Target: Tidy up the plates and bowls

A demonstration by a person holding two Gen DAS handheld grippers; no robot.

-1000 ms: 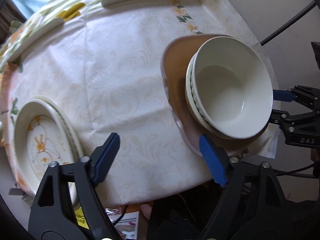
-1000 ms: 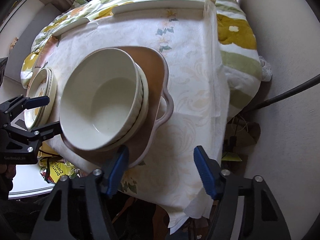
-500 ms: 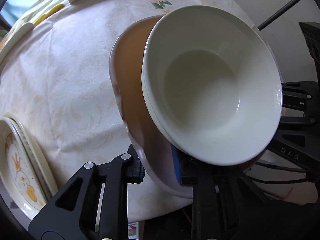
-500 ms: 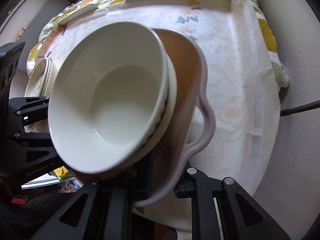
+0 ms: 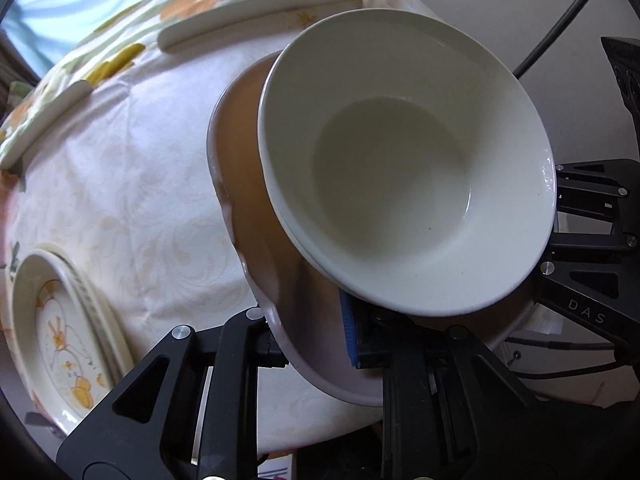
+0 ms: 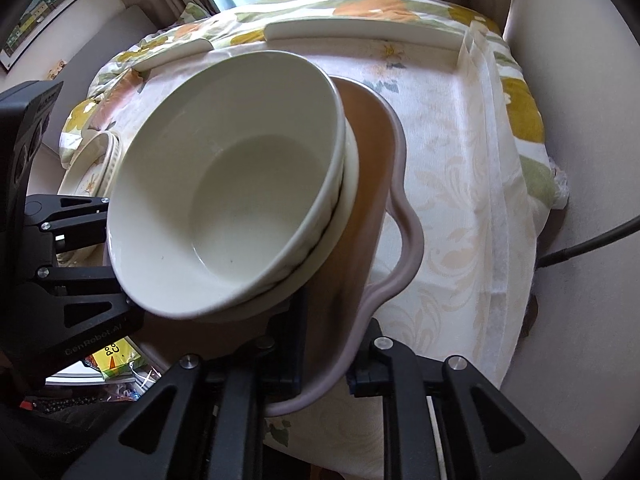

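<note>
Between both sets of jaws sits the tray (image 5: 256,216) rim, left gripper (image 5: 310,340) and right gripper (image 6: 326,364) clamped on it, bowls (image 5: 400,184) at 12 o'clock.

stacked cream bowls (image 5: 400,184) on tilted brown plate (image 5: 256,200), floral plates (image 5: 60,332) aside

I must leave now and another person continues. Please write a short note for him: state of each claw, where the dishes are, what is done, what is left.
Left claw: shut on the near-left rim of the brown dish.
Right claw: shut on the same dish's rim, beside its looped handle.
The stacked white bowls sit in the brown dish, which looks tilted and raised over the table.
Floral plates lie stacked at the table's left edge.
Done: both claws grip the dish.
Left: carry it level to its place, set it down, then release. The destination is not visible.
</note>
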